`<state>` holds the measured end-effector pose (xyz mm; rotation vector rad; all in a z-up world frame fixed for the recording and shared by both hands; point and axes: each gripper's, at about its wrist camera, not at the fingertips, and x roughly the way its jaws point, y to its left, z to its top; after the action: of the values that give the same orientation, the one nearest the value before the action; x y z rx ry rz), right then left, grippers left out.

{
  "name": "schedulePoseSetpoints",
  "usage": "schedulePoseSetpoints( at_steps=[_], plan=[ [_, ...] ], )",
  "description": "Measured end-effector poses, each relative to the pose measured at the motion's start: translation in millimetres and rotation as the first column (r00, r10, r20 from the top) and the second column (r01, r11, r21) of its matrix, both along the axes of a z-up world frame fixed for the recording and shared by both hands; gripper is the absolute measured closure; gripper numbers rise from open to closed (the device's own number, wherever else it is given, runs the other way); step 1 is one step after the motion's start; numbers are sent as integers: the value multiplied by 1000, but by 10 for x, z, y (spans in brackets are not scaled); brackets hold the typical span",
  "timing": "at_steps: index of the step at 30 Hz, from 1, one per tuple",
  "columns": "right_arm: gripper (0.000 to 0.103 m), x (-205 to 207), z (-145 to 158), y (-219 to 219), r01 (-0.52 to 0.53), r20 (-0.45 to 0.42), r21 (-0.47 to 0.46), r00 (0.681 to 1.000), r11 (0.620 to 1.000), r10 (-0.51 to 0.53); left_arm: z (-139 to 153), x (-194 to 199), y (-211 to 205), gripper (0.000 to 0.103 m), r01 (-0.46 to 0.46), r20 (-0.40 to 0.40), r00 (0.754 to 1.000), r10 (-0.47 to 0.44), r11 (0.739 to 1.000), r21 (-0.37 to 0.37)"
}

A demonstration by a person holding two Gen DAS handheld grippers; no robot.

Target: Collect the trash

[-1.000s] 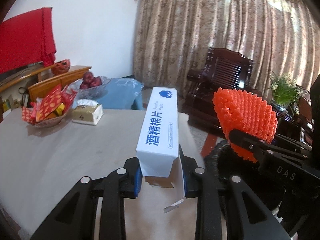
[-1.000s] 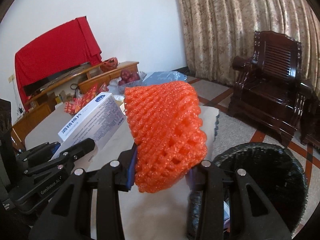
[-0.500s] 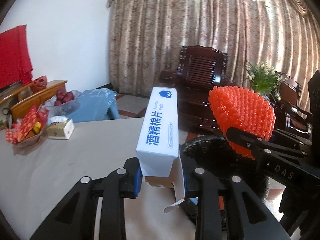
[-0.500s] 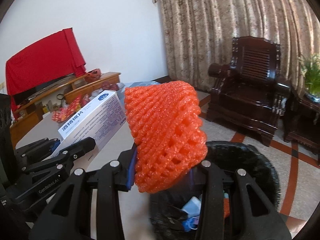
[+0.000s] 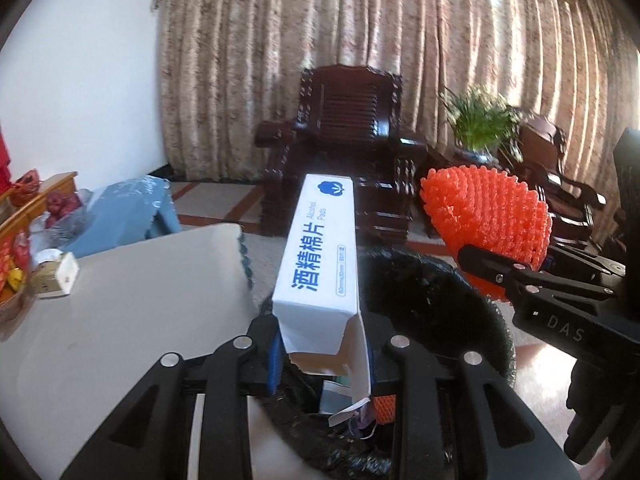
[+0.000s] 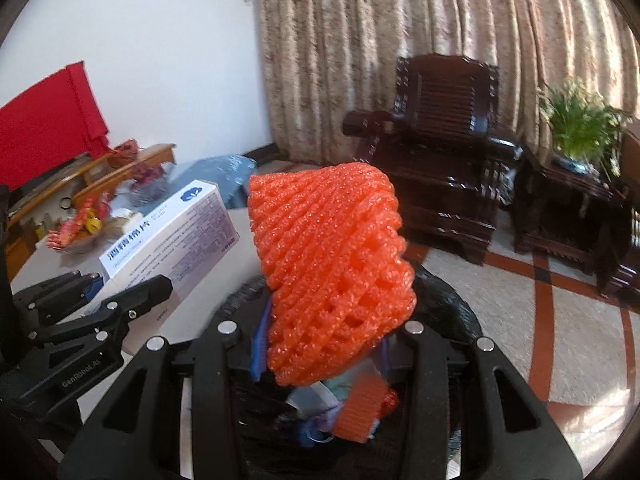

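Note:
My left gripper [image 5: 322, 354] is shut on a white alcohol-pads box [image 5: 322, 256] with blue print and a torn open end. It holds the box over the near rim of a black waste bin [image 5: 436, 300]. My right gripper [image 6: 320, 344] is shut on an orange foam fruit net [image 6: 332, 264] and holds it above the same bin [image 6: 444, 300]. The bin holds paper scraps and another orange net piece [image 6: 360, 408]. The box [image 6: 168, 236] and left gripper also show in the right wrist view, to the left of the net. The net [image 5: 488, 220] shows at the right of the left wrist view.
A grey table [image 5: 120, 300] lies to the left with a tissue box [image 5: 56, 276] and a snack bowl [image 6: 76, 232]. A dark wooden armchair [image 5: 344, 140] and a potted plant [image 6: 580, 128] stand beyond the bin. A blue bag [image 5: 128, 208] lies behind the table.
Both grippers have swung right, from over the table to over the black bin, still holding the box and the net. The bin's contents have come into view.

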<state>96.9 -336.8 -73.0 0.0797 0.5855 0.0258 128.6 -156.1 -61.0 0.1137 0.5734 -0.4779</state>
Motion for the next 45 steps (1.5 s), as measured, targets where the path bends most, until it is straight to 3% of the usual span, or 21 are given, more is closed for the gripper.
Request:
schedulePoseSetpoints(
  at_steps=[6, 13, 14, 16, 20, 23, 30, 37, 45],
  plan=[
    [63, 280, -511, -206, 50, -105, 6, 993, 999, -49, -317, 255, -271, 73, 37, -57, 998, -34, 998, 47],
    [60, 515, -894, -308, 78, -178, 18, 981, 997, -73, -641, 502, -481, 72, 72, -124, 990, -61, 993, 89],
    [54, 545, -928, -324, 79, -188, 17, 979, 997, -74, -658, 529, -509, 72, 77, -131, 989, -65, 993, 91],
    [51, 614, -1002, -330, 89, -210, -4, 974, 996, -88, -683, 564, -532, 54, 82, -140, 988, -69, 993, 89],
    [28, 648, -1067, -350, 116, -224, -18, 968, 993, -117, -658, 584, -501, 48, 89, -133, 988, -78, 993, 76],
    [12, 599, -1019, -350, 120, -206, -26, 971, 992, -123, -629, 562, -425, 36, 75, -124, 990, -66, 995, 71],
    [12, 390, -768, -347, 121, -166, 4, 979, 993, -118, -433, 495, -224, 19, 48, -106, 994, -41, 997, 64],
    [8, 45, -274, -200, 107, -98, 57, 990, 993, -101, -144, 259, 35, 14, 23, -72, 997, -20, 999, 36],
    [5, -327, 313, 160, 28, -5, 35, 1000, 999, -28, 207, -93, 367, 10, -27, -26, 999, 28, 999, 16]
  ],
)
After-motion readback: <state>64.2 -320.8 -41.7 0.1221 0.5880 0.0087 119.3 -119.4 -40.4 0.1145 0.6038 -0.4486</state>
